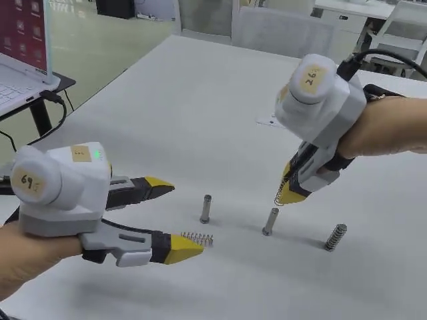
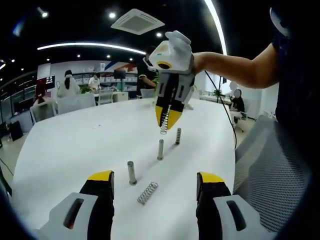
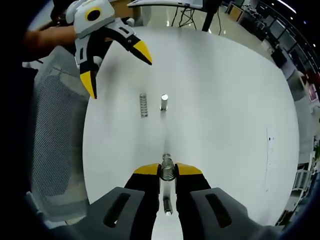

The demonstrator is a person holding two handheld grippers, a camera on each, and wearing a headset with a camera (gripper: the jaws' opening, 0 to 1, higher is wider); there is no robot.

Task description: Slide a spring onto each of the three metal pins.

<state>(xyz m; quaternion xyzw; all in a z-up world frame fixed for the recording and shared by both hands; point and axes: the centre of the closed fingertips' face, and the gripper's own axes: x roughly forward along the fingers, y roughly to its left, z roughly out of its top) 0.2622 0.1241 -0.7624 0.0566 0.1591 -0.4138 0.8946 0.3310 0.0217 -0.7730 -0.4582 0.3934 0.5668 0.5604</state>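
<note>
Three metal pins stand in a row on the white table. The left pin (image 1: 206,209) (image 2: 131,172) (image 3: 163,101) and the middle pin (image 1: 270,221) (image 2: 160,149) are bare; the right pin (image 1: 335,237) (image 2: 178,136) wears a spring. A loose spring (image 1: 198,238) (image 2: 147,192) (image 3: 143,105) lies flat beside the left pin. My left gripper (image 1: 177,217) (image 2: 156,177) (image 3: 117,70) is open just short of that loose spring. My right gripper (image 1: 290,193) (image 2: 169,117) (image 3: 168,170) is shut on a second spring (image 1: 279,193) (image 2: 163,127) (image 3: 168,167), which hangs just above the middle pin.
The white table (image 1: 200,120) stretches far ahead. A small flat tag (image 1: 267,121) lies beyond the right gripper. A laptop (image 1: 20,47) sits on a side stand at far left, and a mesh chair (image 2: 270,170) stands by the table's edge.
</note>
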